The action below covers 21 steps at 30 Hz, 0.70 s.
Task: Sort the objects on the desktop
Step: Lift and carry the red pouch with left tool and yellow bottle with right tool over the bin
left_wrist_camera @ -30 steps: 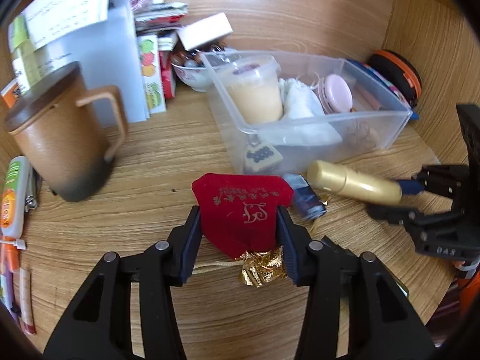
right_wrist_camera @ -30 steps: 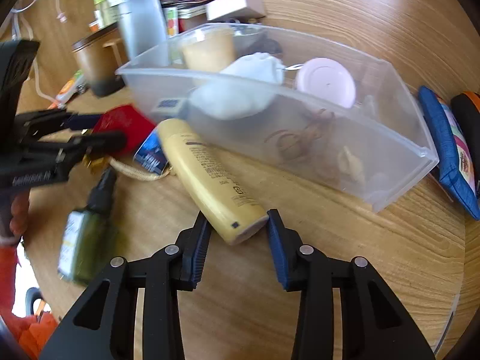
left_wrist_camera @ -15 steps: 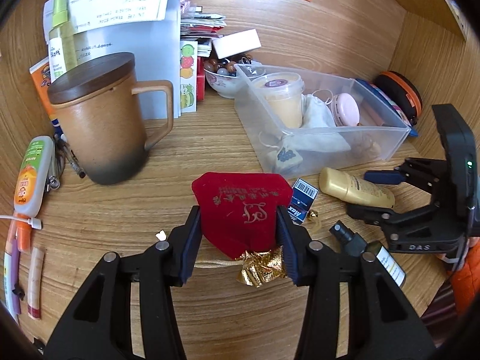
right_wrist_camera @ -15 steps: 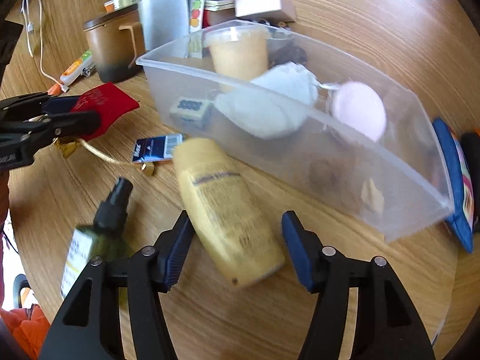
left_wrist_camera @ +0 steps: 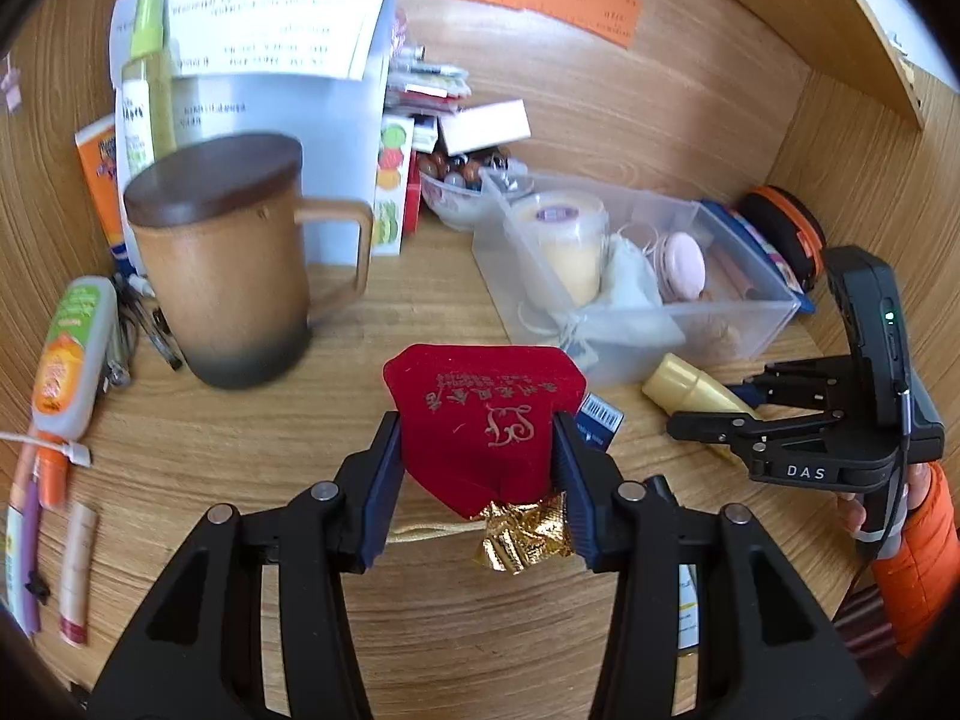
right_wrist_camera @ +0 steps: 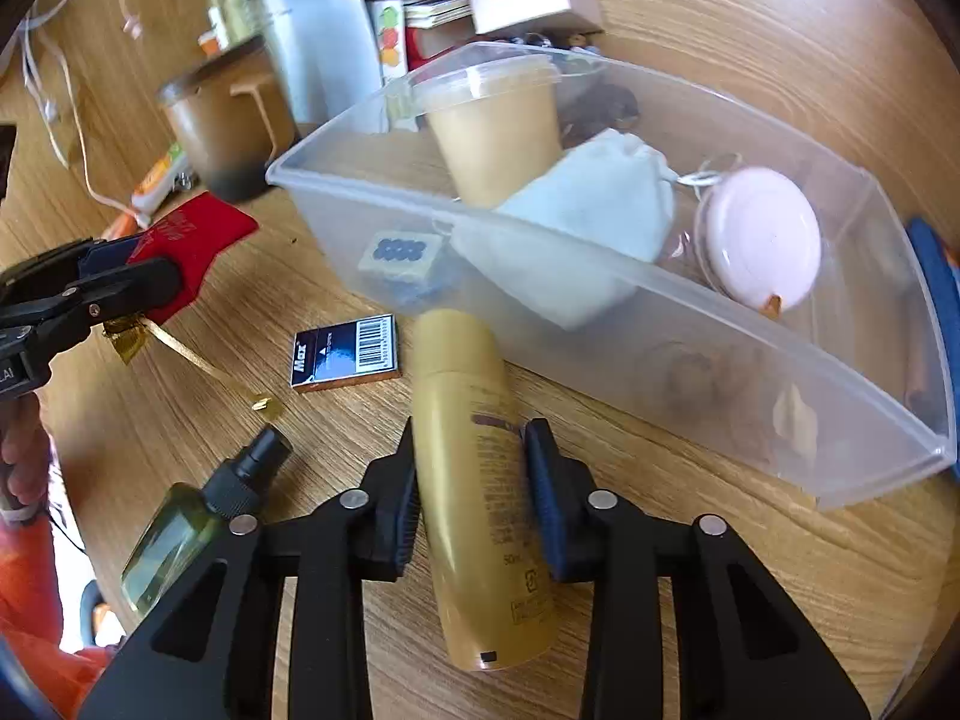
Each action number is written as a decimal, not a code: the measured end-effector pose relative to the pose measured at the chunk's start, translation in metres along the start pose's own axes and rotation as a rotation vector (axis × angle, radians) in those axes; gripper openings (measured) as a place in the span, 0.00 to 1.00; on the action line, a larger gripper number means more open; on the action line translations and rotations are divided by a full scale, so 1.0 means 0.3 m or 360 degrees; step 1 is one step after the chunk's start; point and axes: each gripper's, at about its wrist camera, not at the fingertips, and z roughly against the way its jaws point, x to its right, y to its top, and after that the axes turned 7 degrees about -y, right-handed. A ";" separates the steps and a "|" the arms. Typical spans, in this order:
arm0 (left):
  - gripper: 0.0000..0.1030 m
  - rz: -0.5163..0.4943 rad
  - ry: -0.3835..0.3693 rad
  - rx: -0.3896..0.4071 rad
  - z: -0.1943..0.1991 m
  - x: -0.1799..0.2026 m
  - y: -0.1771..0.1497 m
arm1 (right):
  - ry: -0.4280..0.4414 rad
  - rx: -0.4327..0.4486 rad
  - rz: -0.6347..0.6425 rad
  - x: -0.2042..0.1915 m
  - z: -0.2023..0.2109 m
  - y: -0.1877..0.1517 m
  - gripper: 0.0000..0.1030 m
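While the clear bin (right_wrist_camera: pixel 600 276) already holds several items, left tongs (left_wrist_camera: pixel 477 474) grip the red pouch (left_wrist_camera: pixel 486 414) above the surface; right tongs (right_wrist_camera: pixel 471 492) are closing on the gold tube (right_wrist_camera: pixel 474 450) lying near it; spray bottle (right_wrist_camera: pixel 198 516) and matchbox (right_wrist_camera: pixel 345 354) remain unsorted.

Each wrist camera looks steeply down along its own fingers, close above the wooden desk (left_wrist_camera: pixel 240 450), the two views sharing the clear plastic bin (left_wrist_camera: pixel 750 312) (right_wrist_camera: pixel 312 180) and each other's gripper.

One mug (left_wrist_camera: pixel 222 264), one clear bin (right_wrist_camera: pixel 600 276) — one red pouch (left_wrist_camera: pixel 489 414), two bottles (right_wrist_camera: pixel 474 480)
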 end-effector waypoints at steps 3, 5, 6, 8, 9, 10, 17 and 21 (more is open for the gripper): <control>0.46 -0.0022 -0.0002 0.0021 0.014 0.015 0.013 | 0.0046 -0.0008 -0.0058 0.030 0.004 -0.006 0.26; 0.46 -0.0034 -0.0009 0.0027 0.015 0.027 0.019 | 0.0059 -0.0010 -0.0064 0.038 -0.001 -0.007 0.25; 0.46 -0.0038 -0.0013 0.0026 0.012 0.034 0.021 | 0.0053 -0.0014 -0.0057 0.035 -0.005 -0.006 0.25; 0.46 -0.0045 -0.0018 0.0018 0.005 0.046 0.021 | 0.0016 -0.0015 -0.0011 0.017 -0.015 0.001 0.25; 0.46 -0.0048 -0.0021 0.0013 0.001 0.053 0.020 | -0.0013 -0.0014 0.0023 0.001 -0.020 0.008 0.24; 0.46 -0.0054 -0.0024 0.0008 -0.003 0.058 0.020 | -0.0027 -0.0013 0.0037 -0.009 -0.022 0.014 0.24; 0.46 -0.0086 -0.0033 -0.0007 -0.026 0.100 0.034 | -0.0040 0.0070 -0.0024 -0.008 0.009 0.018 0.23; 0.46 -0.0100 -0.0049 0.0014 -0.020 0.120 0.048 | -0.0035 0.0184 -0.0080 0.007 0.086 0.019 0.23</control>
